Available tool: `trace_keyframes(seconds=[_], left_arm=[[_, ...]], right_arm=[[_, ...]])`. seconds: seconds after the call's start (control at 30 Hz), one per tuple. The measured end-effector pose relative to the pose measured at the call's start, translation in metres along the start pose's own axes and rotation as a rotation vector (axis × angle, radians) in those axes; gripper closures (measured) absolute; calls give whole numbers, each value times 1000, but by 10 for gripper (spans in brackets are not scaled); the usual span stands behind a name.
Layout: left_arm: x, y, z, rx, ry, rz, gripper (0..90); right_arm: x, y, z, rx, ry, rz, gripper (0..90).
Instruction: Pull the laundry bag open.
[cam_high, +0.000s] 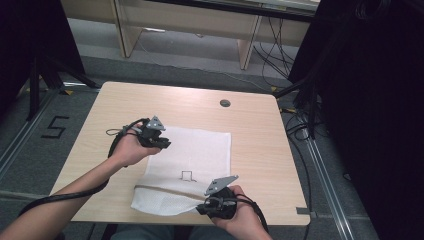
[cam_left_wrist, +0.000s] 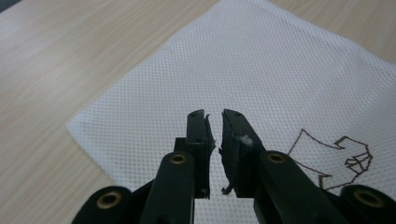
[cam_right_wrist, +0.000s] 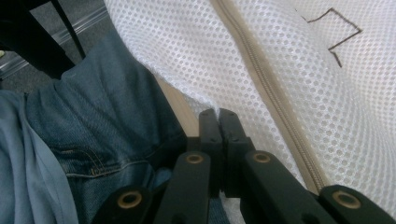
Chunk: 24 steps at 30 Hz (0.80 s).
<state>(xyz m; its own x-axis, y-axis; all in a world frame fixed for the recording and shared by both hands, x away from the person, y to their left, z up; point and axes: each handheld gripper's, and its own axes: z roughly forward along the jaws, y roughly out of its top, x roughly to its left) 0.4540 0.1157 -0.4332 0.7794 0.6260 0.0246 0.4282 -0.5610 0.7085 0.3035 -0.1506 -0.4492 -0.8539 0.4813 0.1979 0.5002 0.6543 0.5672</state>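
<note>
Now your right gripper (cam_high: 202, 207) pinches the mesh bag (cam_high: 192, 155) at its 6 o'clock edge. Your left gripper (cam_high: 164, 143), slightly parted and empty, hovers at 10 o'clock. Next, grab that corner.

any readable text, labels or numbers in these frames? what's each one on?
"5": dark digit on the grey floor, left of the table.
No words on the mesh bag: its brown stitched outline is a drawing, not text.
Nothing else is readable.
</note>
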Motion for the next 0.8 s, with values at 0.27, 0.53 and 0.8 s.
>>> trace_keyframes(seconds=[0.27, 0.53, 0.8], left_arm=[[-16, -11, 16, 43, -57, 23, 704], [-30, -20, 29, 61, -94, 73, 562], [-44, -28, 41, 117, -143, 130, 514]], right_arm=[[-1, -3, 6, 24, -4, 5, 900], [-5, -5, 9, 46, -29, 10, 900], [-6, -6, 11, 65, -54, 24, 898]])
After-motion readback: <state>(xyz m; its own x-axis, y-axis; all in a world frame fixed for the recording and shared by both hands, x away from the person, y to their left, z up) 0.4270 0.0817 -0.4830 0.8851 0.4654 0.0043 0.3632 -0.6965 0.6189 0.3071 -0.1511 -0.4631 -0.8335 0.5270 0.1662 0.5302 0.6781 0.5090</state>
